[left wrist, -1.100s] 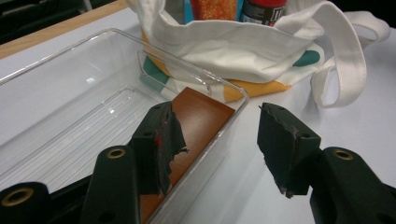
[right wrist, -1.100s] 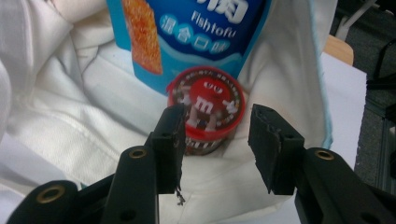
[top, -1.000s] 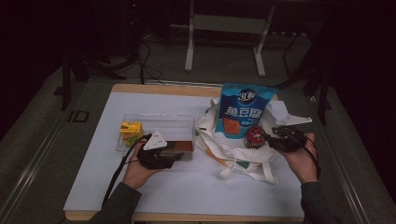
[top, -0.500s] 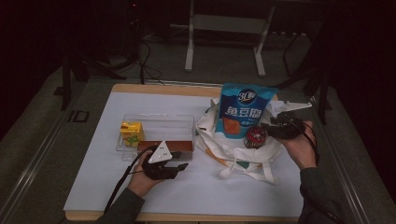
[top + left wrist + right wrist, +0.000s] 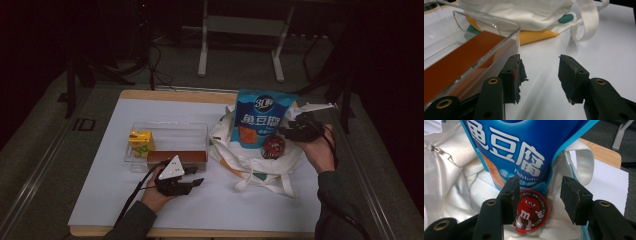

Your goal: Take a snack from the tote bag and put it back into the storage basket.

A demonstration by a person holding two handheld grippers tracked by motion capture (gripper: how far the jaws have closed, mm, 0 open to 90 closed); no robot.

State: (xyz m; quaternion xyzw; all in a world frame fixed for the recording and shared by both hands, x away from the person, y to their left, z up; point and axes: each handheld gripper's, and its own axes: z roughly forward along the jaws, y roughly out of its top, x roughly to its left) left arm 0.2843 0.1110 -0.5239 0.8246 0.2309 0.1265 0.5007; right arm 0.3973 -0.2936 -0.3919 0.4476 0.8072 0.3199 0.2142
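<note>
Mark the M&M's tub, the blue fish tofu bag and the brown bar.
M&M's tub (image 5: pixel 531 213): right gripper view, red lid.
Fish tofu bag (image 5: pixel 260 120): high view, front panel.
Brown bar (image 5: pixel 459 61): left gripper view, top face.

The room was dark, lit mainly over the white-topped table (image 5: pixel 100 200) with its wooden edge. A grey carpeted floor (image 5: pixel 45 165) surrounded it. Beyond stood a white metal stand (image 5: pixel 240 40) and trailing cables (image 5: pixel 155 70).
</note>
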